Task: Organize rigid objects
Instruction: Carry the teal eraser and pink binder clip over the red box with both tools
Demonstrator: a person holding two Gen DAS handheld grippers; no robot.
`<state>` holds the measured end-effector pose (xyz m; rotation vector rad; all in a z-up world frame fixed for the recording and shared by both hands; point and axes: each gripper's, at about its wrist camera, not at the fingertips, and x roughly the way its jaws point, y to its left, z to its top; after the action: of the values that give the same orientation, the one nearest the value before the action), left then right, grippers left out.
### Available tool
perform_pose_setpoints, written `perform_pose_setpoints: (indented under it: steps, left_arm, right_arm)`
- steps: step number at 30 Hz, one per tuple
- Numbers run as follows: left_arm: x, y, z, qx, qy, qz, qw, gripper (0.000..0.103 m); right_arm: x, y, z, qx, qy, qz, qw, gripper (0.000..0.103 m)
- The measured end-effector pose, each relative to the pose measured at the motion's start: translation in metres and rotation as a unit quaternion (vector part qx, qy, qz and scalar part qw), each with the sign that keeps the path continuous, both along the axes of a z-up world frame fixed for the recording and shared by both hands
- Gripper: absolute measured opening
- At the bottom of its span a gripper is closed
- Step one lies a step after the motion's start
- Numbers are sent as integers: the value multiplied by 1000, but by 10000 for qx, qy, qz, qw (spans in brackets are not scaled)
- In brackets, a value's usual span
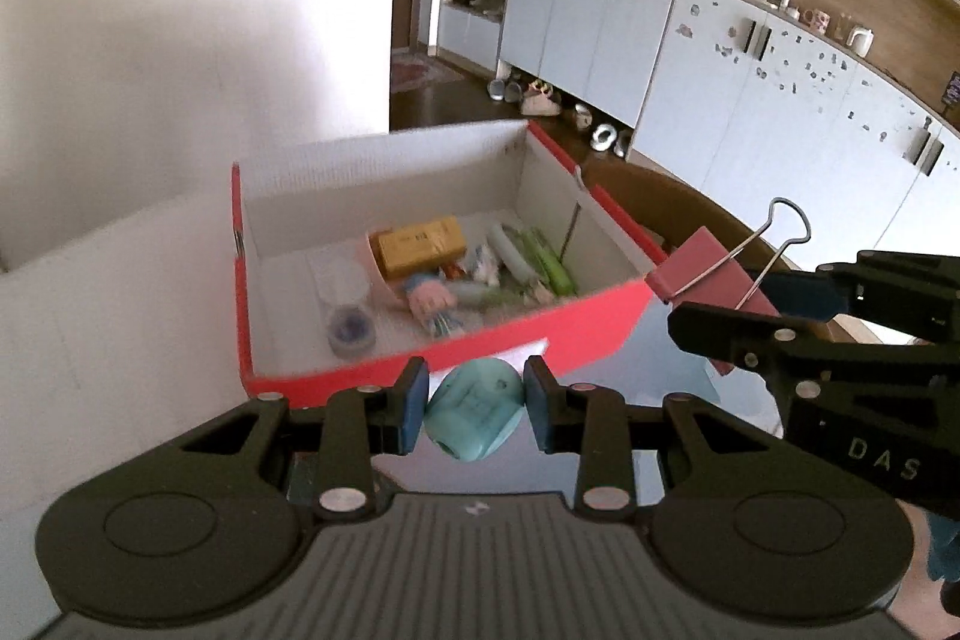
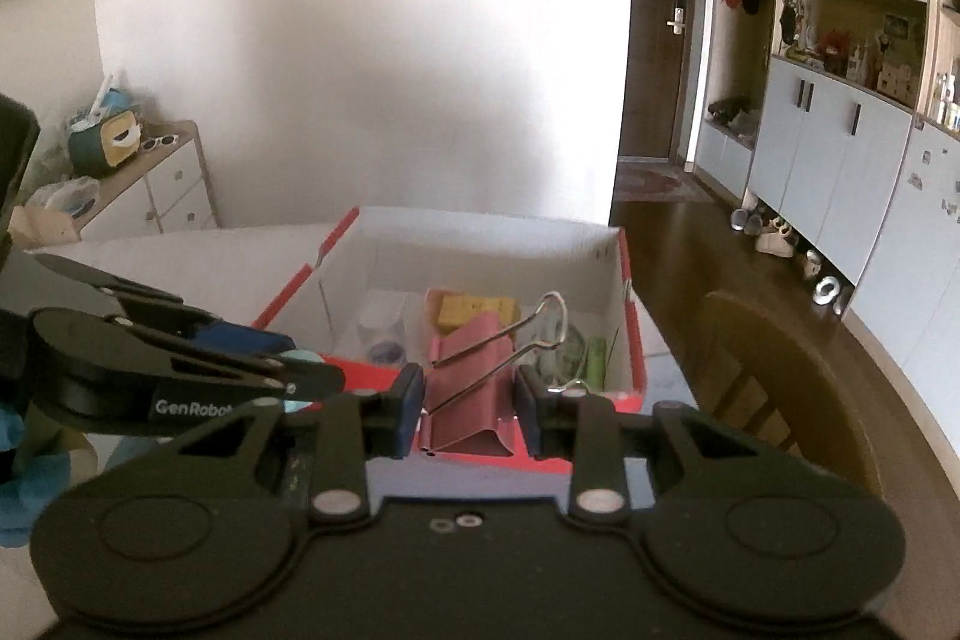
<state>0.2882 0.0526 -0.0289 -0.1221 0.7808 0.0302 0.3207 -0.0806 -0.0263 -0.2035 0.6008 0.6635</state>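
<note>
White wall and a run of pale blue cupboards [image 1: 606,34] back a table [image 2: 678,376] carrying a red cardboard box [image 1: 420,364] with a white, ribbed lining. Its floor holds a jumble: a yellow carton [image 1: 418,244], green tubes [image 1: 555,265], a small clear round pot with a blue middle [image 1: 351,331], and a pink and blue toy figure [image 1: 429,301]. The left gripper [image 1: 476,403] pinches a smooth, rounded turquoise plastic piece [image 1: 474,409] between its blue pads, just before the box's near wall. The right gripper [image 2: 470,415] clamps a dusty-pink metal binder clip [image 2: 474,382], folded sheet body with two wire loop handles, also in front of the near wall; from the left wrist view that clip [image 1: 708,280] hangs just off the box's right corner. A brown wooden chair back [image 2: 780,388] stands right of the box.
</note>
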Motion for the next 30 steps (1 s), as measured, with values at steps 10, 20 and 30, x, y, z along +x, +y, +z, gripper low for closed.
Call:
perform_pose_setpoints:
  steps: [10,20,30]
  left_arm:
    - [46,14,9,191,19,61,9998,34]
    - [99,28,4,335,140,152,9992,34]
    - [151,33,-22,365,425,118,9984,34]
  right_arm:
    - [41,17,0,-38,53,-64,10000,32]
    - [76,35,-13,-151,137,32,9998,32]
    - [124,53,-49,-530,544,-139,9970,32]
